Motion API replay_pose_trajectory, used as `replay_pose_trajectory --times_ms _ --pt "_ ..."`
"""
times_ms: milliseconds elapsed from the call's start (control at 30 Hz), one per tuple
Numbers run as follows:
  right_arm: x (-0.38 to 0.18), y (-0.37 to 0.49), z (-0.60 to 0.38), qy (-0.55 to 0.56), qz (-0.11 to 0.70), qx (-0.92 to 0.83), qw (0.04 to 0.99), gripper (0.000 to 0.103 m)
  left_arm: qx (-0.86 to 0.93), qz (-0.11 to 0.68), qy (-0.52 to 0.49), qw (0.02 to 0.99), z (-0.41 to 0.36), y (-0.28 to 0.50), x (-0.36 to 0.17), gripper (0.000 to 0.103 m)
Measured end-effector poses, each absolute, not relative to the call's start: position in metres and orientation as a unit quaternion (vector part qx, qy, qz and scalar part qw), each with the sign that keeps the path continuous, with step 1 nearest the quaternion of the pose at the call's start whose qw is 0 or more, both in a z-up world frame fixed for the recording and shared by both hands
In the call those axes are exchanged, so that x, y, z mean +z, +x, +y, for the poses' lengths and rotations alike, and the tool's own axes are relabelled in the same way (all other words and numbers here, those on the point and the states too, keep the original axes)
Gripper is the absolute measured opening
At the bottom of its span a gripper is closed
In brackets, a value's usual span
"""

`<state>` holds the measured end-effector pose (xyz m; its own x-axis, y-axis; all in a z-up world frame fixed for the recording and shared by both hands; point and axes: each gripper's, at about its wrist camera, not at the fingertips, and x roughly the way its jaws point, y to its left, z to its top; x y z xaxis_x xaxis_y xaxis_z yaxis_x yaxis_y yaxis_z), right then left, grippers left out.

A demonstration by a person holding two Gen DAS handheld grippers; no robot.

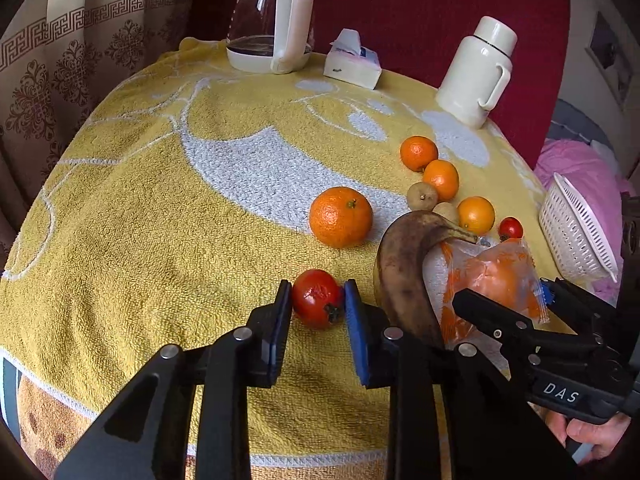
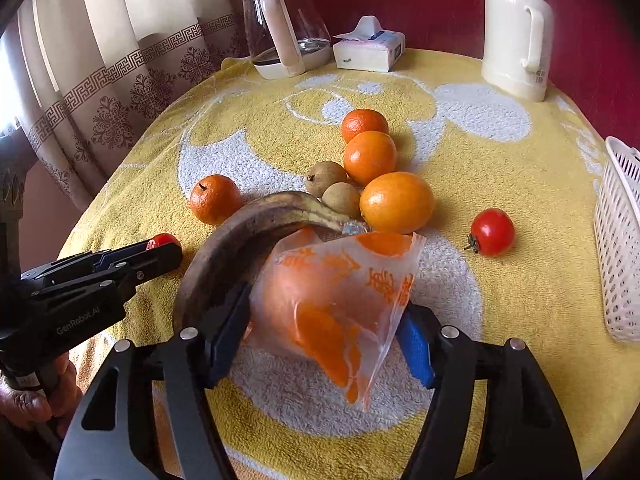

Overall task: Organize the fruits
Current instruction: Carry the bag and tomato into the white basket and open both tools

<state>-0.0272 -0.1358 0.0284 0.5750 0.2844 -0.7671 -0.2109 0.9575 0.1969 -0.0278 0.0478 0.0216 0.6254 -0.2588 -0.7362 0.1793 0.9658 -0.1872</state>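
A red tomato [image 1: 318,298] is being clamped between both pads of the left gripper [image 1: 317,308], jaws closed onto it, the fruit resting on the yellow towel [image 1: 160,200]. A bagged orange [image 2: 320,300], wrapped in clear printed plastic, is being bracketed by the right gripper [image 2: 324,328]; the plastic is being touched on both sides, but a firm grip cannot be told. A browned banana [image 1: 404,264] is lying between the two grippers, curving against the bag and just beside the clamped tomato. Beyond it, a large orange [image 1: 341,217] is sitting alone, and a cluster of three smaller oranges [image 2: 370,156] and two brownish round fruits [image 2: 326,178] is bunched together, touching. A second tomato [image 2: 492,232] is lying apart toward the white slotted basket [image 2: 620,248] at the table's right edge. At the far edge, a glass kettle [image 1: 270,24], a tissue pack [image 1: 352,62] and a cream flask [image 1: 476,72] are standing.
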Motion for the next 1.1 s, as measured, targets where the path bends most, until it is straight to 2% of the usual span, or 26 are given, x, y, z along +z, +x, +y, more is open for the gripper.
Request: replay_pose_trajectory --times_ms 233,567,867,1100 --pt "0.036 -0.044 -0.152 0.060 0.430 0.141 0.890 0.062 -0.115 0.399 -0.044 0.908 0.043 -0.036 0.035 0.027" --pt "0.033 -0.056 -0.167 0.082 0.434 0.144 0.886 0.061 -0.112 0.391 -0.040 0.913 0.035 -0.041 0.044 0.027" --pt "0.082 -0.066 -0.204 0.115 0.358 0.116 0.919 0.060 -0.127 0.372 -0.028 0.919 0.020 -0.045 0.063 0.027" --pt "0.112 -0.076 -0.267 0.124 0.298 0.020 0.946 0.060 -0.151 0.370 -0.014 0.917 -0.006 -0.042 0.071 0.027"
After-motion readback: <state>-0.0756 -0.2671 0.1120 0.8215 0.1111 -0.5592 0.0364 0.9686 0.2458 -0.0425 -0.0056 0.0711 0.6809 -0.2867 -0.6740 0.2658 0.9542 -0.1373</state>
